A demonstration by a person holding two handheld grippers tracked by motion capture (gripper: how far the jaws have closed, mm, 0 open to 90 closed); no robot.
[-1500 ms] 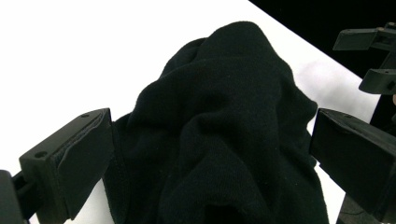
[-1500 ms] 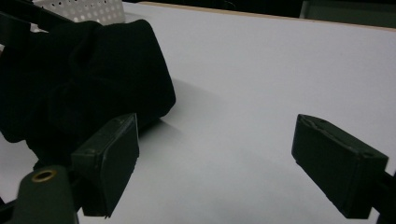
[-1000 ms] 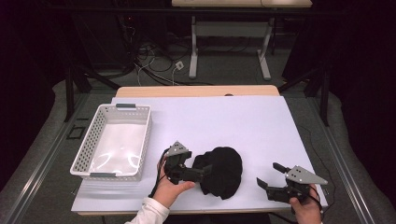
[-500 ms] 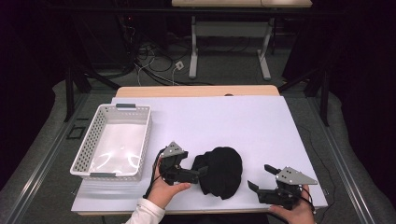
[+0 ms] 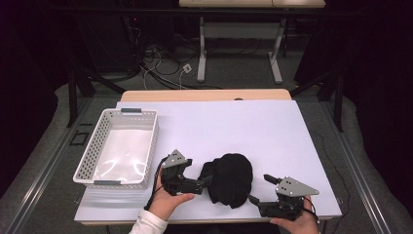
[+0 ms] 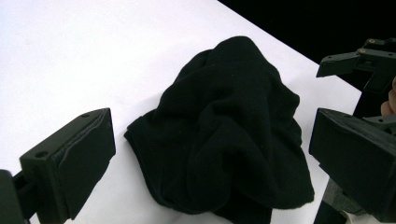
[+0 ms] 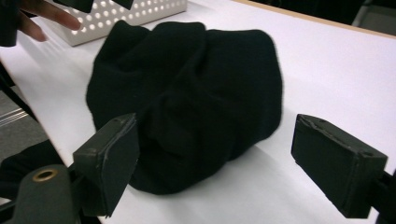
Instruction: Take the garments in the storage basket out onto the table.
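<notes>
Near the table's (image 5: 292, 126) front edge, black cloth (image 5: 229, 179) bunched, longer front-to-back, between left gripper (image 5: 207, 180) and right gripper (image 5: 259, 190), both spread wide, empty.

No lettering, label, brand mark or number can be read on anything at the table: the black cloth (image 5: 229, 179), the white basket (image 5: 118, 148), the white table top (image 5: 272, 131) and both grippers' jaw blocks are plain.
</notes>
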